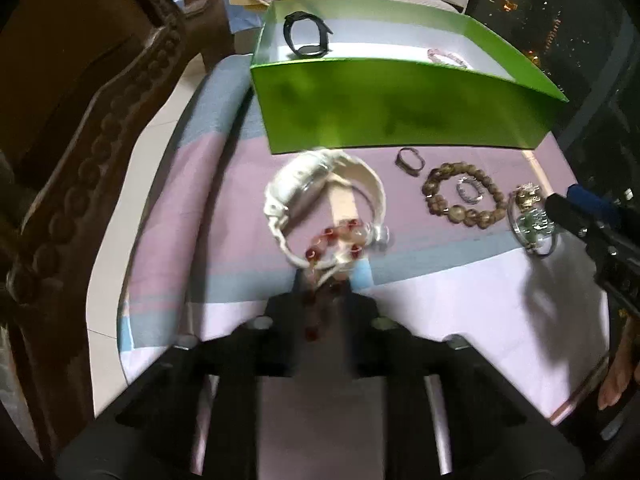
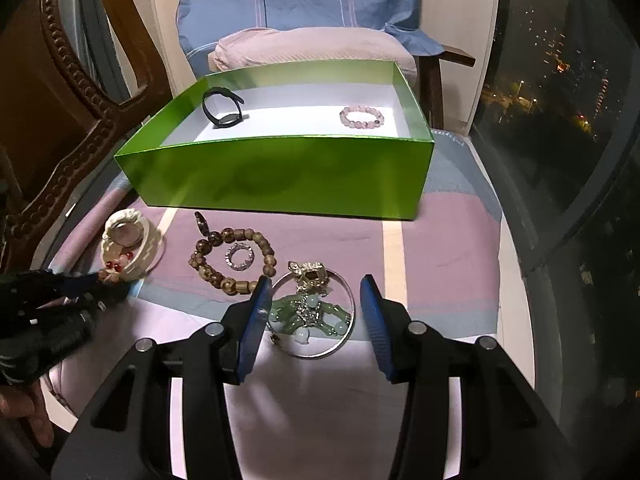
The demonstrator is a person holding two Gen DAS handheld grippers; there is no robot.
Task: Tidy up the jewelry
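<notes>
Over the striped cloth point(image 1: 180, 240), my left gripper point(image 1: 322, 285) is shut on a red-and-clear bead bracelet point(image 1: 352, 226), which lies inside the loop of a white watch point(image 1: 296, 184). The right wrist view shows the left gripper point(image 2: 96, 284) at those beads point(image 2: 116, 266). My right gripper point(image 2: 315, 284) is open, its blue pads point(image 2: 256, 320) on either side of a silver bangle point(image 2: 316, 356) that rings green point(image 2: 288, 308) and gold point(image 2: 310, 272) pieces. A brown bead bracelet point(image 2: 202, 246) encircles a silver ring point(image 2: 230, 258). The green box point(image 2: 280, 176) holds a black watch point(image 2: 224, 110) and a pink bracelet point(image 2: 362, 116).
A small dark ring point(image 2: 202, 222) lies near the box front. A carved wooden chair point(image 1: 100, 120) stands at the left, pillows point(image 2: 300, 52) behind the box, and a dark window point(image 2: 560, 120) at the right. A person's hand point(image 2: 24, 420) shows at the lower left.
</notes>
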